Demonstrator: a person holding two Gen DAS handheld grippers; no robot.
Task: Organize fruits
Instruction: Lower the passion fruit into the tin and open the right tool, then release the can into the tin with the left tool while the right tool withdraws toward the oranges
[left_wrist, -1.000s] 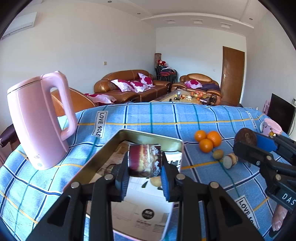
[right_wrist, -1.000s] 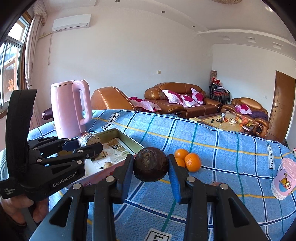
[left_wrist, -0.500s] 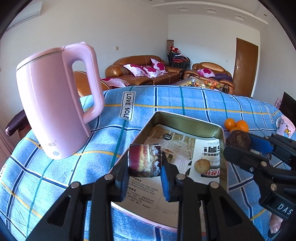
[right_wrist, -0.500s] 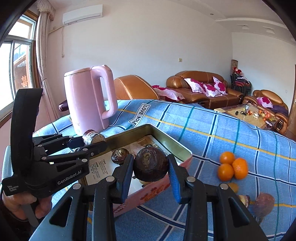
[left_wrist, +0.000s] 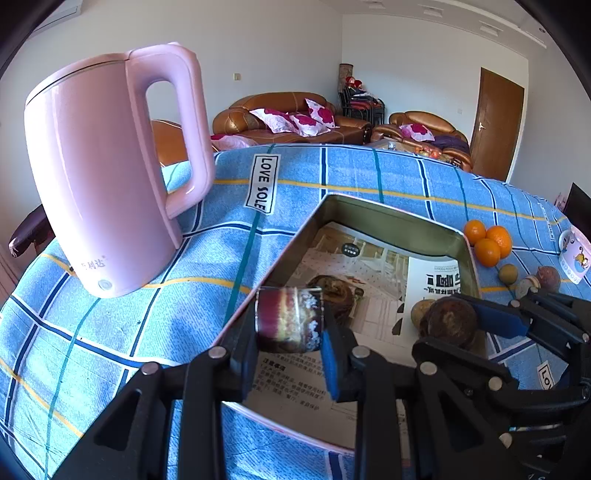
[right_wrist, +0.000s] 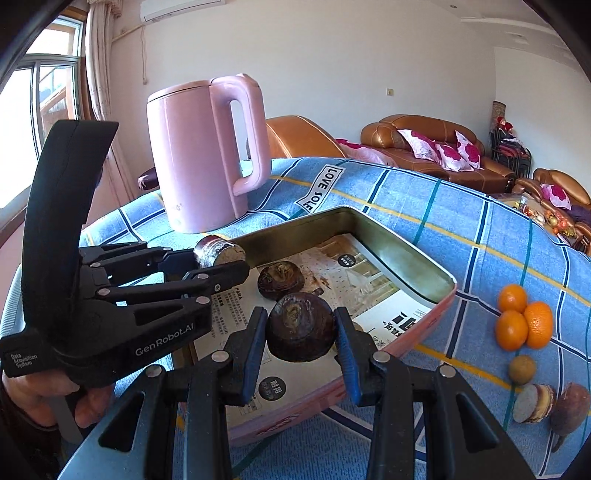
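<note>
Both grippers over the tin, each carrying a fruit

The right gripper (right_wrist: 300, 334) pinches a brown fruit (right_wrist: 300, 330) low over the tin (right_wrist: 406, 258); the left gripper (left_wrist: 289, 320) pinches a cut slice (left_wrist: 289, 318) at the tin's near edge. Next, probably: lower, spread jaws, clear of the fruit (right_wrist: 280, 280) already inside.

A home living room: brown leather sofas (left_wrist: 291, 118) with cushions, wall air conditioner (right_wrist: 181, 4), wooden door (left_wrist: 496, 122)

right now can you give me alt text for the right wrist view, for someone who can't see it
The right gripper holds a dark brown round fruit over a paper-lined metal tin on a blue checked cloth; another dark fruit lies inside. Left, the left gripper holds a sliced piece before a pink kettle.
</note>
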